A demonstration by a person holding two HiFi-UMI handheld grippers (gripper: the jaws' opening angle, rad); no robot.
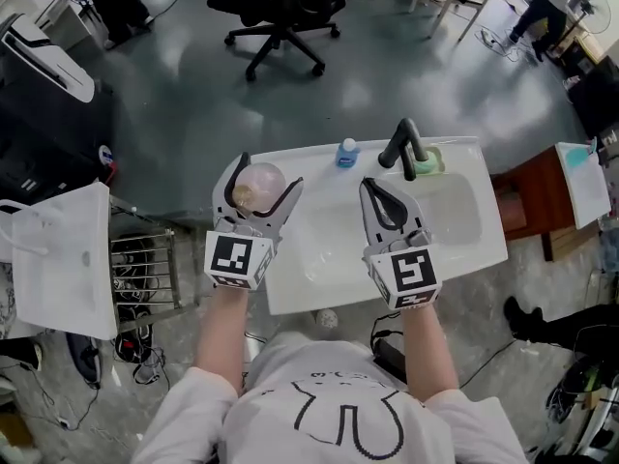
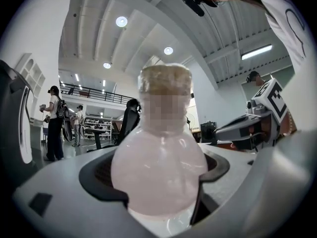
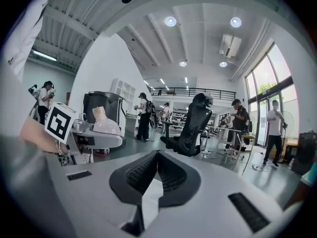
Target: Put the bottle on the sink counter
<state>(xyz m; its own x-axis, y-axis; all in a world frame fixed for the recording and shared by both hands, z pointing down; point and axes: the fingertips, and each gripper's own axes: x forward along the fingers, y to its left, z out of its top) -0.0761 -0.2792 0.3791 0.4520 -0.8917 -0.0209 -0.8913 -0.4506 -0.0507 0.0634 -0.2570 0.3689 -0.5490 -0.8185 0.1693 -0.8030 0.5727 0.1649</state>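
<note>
Bottle in left gripper, over the left end of the sink counter.

The left gripper (image 1: 266, 177) has its jaws closed around the round body of the pale pink bottle (image 1: 253, 189), with the pads pressing both sides and the cap end pointing away from the hand. The bottle sits just inside the left edge of the sink counter (image 1: 290, 293); I cannot tell whether its base touches the top. To its right there is a bare strip of counter, then the basin. A small blue bottle (image 1: 347, 152) and the dark faucet (image 1: 406, 148) stand at the back rim. The right gripper (image 1: 371, 186) is over the basin, jaws together with nothing between them. A green item (image 1: 431, 160) lies just beside the faucet.
</note>
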